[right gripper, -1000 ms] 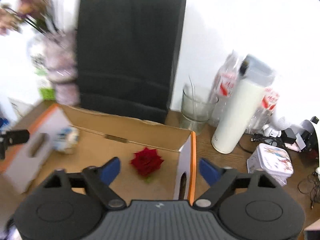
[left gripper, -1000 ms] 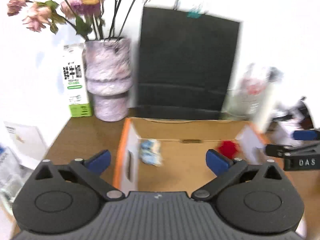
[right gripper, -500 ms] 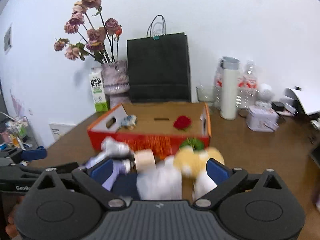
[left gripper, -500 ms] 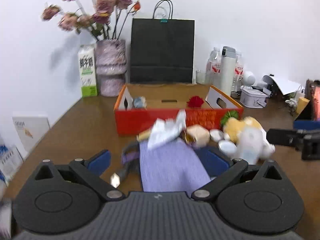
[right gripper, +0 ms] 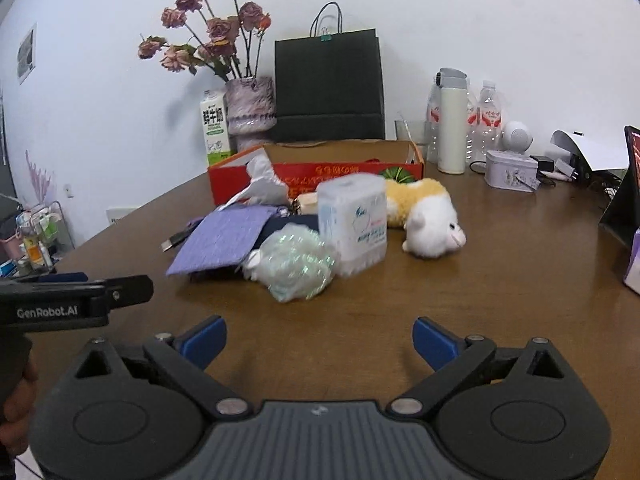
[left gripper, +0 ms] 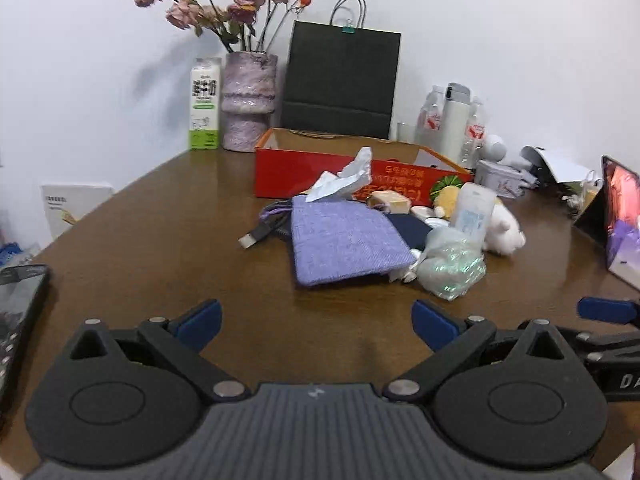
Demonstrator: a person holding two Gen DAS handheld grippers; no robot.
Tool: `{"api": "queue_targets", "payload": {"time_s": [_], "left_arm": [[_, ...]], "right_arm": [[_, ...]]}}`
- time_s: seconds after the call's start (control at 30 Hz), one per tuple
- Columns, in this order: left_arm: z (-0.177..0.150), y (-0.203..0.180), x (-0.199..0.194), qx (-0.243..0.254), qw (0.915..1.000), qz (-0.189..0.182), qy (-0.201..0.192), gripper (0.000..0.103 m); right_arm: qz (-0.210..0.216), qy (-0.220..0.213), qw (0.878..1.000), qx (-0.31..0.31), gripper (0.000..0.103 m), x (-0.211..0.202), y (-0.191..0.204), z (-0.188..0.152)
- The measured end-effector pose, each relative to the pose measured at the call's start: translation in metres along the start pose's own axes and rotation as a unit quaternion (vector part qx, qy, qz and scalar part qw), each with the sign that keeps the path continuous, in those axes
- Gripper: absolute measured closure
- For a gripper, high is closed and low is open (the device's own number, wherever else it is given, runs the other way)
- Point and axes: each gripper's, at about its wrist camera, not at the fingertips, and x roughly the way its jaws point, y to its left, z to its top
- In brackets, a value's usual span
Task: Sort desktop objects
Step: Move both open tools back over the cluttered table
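Only the left wrist view shows the phone at the table edge

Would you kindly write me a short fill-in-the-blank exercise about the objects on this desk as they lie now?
1. The dried flowers stand in a mottled vase beside a ____ carton.
2. The box behind the pile has a ____ outer wall.
3. The plush toy lies on its ____.
4. The jaws of the right gripper and the left gripper stand ____, with nothing between them.

Missing words: milk; red; side; open
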Motion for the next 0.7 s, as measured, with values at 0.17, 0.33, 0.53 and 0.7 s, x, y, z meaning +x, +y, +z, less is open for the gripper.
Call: {"api": "queue_targets", "payload": {"time_s": [0.17,0.33,0.53,0.7], "left_arm": [[-0.013,-0.007,-0.013,0.014,0.9992,0.007,-0.036,0.000],[-0.008,-0.006,-0.018,0.016,0.9988,-0.002,-0.047,0.000],[-0.008,-0.009,-0.027,0.038,0.9971,-0.011,-0.065,0.000],[-0.005,-0.005,-0.019,0.014,0.9990,-0.032,-0.030,0.000]], "right_arm": [[-0.019,-0.033,0.999,-0.013,0.003,-0.009,0.002,-0.002],[-0.026,-0.031,0.999,-0.017,0.002,-0.013,0.006,0.001],[-0.019,-0.026,0.999,0.024,0.002,-0.018,-0.002,-0.002],[-0.039,-0.030,0.998,-0.026,0.016,-0.016,0.006,-0.007]]}}
